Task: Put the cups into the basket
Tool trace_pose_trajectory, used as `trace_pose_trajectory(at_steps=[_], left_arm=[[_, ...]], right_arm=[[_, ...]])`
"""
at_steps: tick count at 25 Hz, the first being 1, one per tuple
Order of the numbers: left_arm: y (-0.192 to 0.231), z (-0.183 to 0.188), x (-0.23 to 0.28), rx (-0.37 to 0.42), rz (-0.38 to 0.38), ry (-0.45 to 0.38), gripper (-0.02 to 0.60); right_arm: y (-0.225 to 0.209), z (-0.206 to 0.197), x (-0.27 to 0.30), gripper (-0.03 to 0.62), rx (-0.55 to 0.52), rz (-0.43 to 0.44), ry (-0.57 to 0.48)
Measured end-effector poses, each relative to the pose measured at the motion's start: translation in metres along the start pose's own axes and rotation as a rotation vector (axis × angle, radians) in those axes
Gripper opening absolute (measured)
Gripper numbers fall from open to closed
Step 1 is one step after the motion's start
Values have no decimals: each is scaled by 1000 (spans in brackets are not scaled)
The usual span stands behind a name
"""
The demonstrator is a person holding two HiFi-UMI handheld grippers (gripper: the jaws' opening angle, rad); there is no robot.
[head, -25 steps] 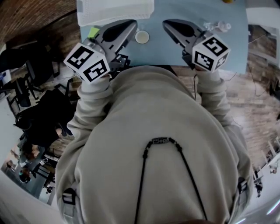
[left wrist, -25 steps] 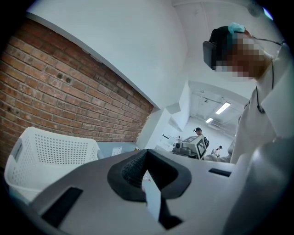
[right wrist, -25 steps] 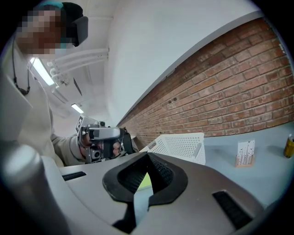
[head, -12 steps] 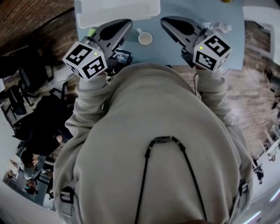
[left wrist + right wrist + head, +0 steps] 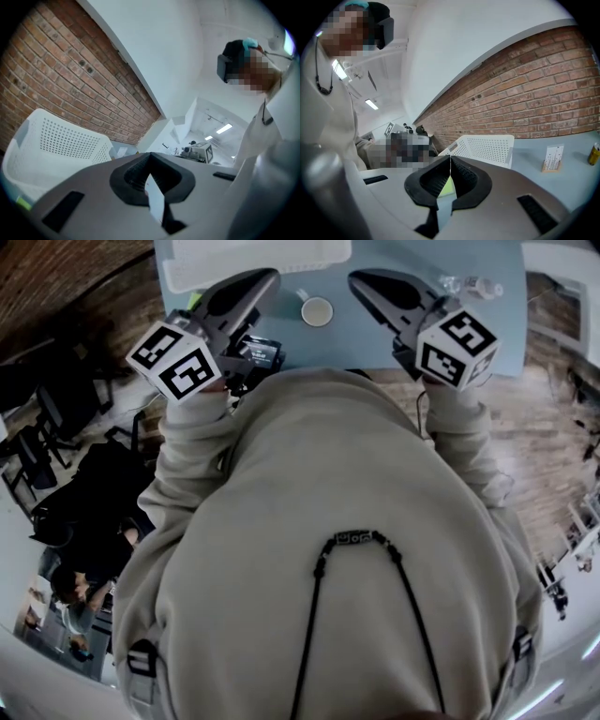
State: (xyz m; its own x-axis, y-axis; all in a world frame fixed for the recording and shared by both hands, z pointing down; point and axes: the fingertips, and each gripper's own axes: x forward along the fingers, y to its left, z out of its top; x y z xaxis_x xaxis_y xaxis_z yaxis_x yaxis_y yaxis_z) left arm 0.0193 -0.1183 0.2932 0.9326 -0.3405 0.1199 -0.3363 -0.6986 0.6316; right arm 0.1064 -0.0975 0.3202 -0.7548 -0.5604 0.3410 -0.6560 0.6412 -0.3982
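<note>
A white cup [image 5: 317, 311] with a handle stands on the blue table [image 5: 412, 343], between the two gripper noses. The white perforated basket [image 5: 262, 253] sits at the table's far left edge; it also shows in the left gripper view as the basket [image 5: 51, 145] and in the right gripper view as the basket [image 5: 485, 147]. My left gripper [image 5: 267, 277] is held above the table left of the cup, its jaws shut and empty, as the left gripper [image 5: 150, 155] shows. Right of the cup, my right gripper [image 5: 361, 279] is likewise shut on nothing, as the right gripper [image 5: 450, 158] shows.
A clear plastic bottle [image 5: 466, 285] lies on the table's right side. A small black device [image 5: 258, 354] sits at the near edge by the left gripper. A card stand [image 5: 553, 159] and a yellow item [image 5: 594, 154] stand farther along the table. A brick wall runs behind it.
Both grippers stay shut and raised in front of the chest. The left marker cube has drifted a little left and up, and the table and cup sit slightly higher in the head view.
</note>
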Motion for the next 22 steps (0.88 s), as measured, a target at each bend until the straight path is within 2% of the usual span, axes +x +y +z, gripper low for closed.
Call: trace_pose_trajectory(at_steps=[6, 13, 22], left_arm=[[1, -8, -3, 9, 22, 18, -3], [0, -13, -7, -44, -2, -5, -3], [13, -29, -20, -85, 19, 0, -3]], right_arm=[[0, -7, -4, 12, -10, -13, 16], [2, -20, 4, 14, -4, -19, 49], [2, -48, 21, 26, -20, -26, 136]])
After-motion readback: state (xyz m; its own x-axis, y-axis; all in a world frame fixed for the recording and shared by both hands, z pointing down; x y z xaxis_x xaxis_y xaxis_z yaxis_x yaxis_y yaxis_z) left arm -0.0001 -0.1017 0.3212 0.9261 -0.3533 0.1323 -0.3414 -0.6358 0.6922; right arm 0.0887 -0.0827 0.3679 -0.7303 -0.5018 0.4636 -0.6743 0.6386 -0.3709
